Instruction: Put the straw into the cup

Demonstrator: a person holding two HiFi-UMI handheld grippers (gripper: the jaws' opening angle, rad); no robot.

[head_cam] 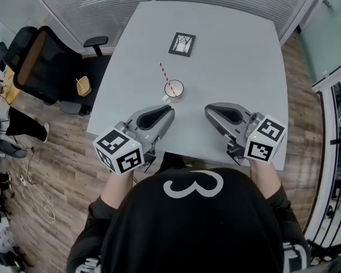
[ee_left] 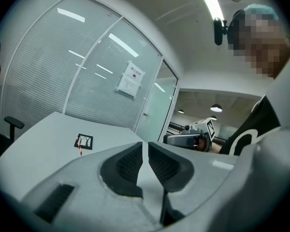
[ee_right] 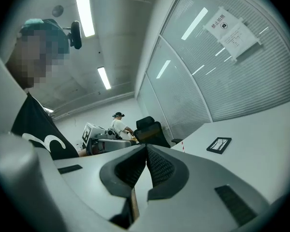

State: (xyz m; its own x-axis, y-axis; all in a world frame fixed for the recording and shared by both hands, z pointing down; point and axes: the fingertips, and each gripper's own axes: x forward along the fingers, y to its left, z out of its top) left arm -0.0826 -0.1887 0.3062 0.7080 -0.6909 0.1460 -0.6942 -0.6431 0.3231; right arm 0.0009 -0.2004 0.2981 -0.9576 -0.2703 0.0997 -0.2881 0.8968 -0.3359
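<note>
Straw [head_cam: 165, 74] in cup [head_cam: 174, 90] on table [head_cam: 233, 56]; L gripper [head_cam: 169, 110], R gripper [head_cam: 209, 110] near.

**Matt plastic, ribbed pads, smooth worktop**

The pale grey rectangular worktop [head_cam: 233, 50] is smooth and matt, with only a faint sheen. The small white cup [head_cam: 182, 90] looks glossy, like glazed ceramic. The red-and-white striped straw [head_cam: 165, 74] looks like matt paper. The left gripper [head_cam: 170, 111] and right gripper [head_cam: 208, 111] have smooth, matt grey plastic shells. Their black pads [ee_left: 128, 161] are finely ribbed and rubber-like. The brown floor [head_cam: 57, 169] shows wood-grain planks. The black office chair [head_cam: 42, 61] has a mesh back. The wall panes [head_cam: 102, 4] are glass with fine horizontal stripes, and a white paper notice [ee_left: 130, 79] hangs on one. The person's black top [head_cam: 193, 226] is soft, matt cloth.
</note>
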